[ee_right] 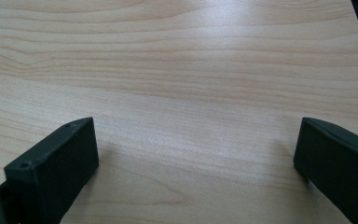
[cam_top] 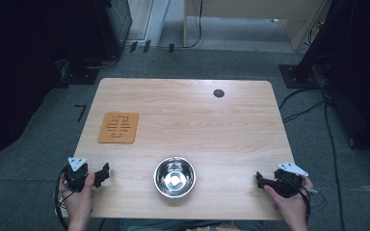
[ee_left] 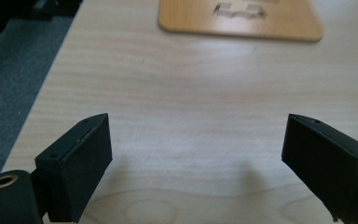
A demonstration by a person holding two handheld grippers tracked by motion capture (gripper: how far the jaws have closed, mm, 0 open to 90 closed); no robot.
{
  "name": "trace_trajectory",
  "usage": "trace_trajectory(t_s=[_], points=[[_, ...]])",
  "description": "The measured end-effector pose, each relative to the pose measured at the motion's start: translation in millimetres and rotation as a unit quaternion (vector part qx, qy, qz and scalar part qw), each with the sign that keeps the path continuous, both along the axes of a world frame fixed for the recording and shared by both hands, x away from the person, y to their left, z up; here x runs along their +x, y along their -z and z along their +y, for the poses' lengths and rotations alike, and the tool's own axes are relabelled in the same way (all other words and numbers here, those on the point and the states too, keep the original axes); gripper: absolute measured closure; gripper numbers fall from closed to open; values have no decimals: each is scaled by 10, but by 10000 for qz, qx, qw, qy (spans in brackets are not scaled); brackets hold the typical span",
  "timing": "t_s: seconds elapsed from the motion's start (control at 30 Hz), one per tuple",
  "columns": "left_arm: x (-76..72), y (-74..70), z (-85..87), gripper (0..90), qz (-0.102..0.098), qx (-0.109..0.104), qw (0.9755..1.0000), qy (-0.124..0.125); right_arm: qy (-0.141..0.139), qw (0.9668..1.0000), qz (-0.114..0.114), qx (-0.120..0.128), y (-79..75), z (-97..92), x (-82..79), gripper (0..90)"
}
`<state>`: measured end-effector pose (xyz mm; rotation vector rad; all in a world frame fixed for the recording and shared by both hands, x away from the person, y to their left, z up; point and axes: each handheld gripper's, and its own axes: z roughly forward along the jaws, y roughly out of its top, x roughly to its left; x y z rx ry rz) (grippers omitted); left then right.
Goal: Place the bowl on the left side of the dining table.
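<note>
From the high view, one steel bowl (cam_top: pixel 174 176) sits at the table's (cam_top: pixel 183 120) six o'clock edge, midway between the left gripper (cam_top: pixel 104 173) at eight o'clock and the right gripper (cam_top: pixel 260 179) at four o'clock; it looks light, rigid and slippery, so the thin rim is likely the best place to pinch; one cork mat (cam_top: pixel 118 127) lies at ten o'clock. In the left gripper view the jaws stand spread over bare wood, the mat at twelve o'clock. In the right gripper view the jaws are likewise spread, nothing between them
</note>
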<state>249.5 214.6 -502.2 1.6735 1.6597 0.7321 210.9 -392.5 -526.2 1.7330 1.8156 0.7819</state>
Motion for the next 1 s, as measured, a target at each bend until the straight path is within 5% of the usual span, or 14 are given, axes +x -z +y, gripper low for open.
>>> trace_trajectory(t_s=[0.17, 0.4, 1.0], points=[[-58, -138, -201, 84, -350, -407, 9980, 344, -12, 10000, 1, -6, 0, -2, -9, 0], [-152, -267, -479, 84, -566, -601, 9929, 854, -16, 10000, -1, -3, 1, -2, -28, 0], [-149, -282, -1013, 84, -433, -910, 9862, 1313, -31, 10000, -5, -7, 1, -2, -18, 0]])
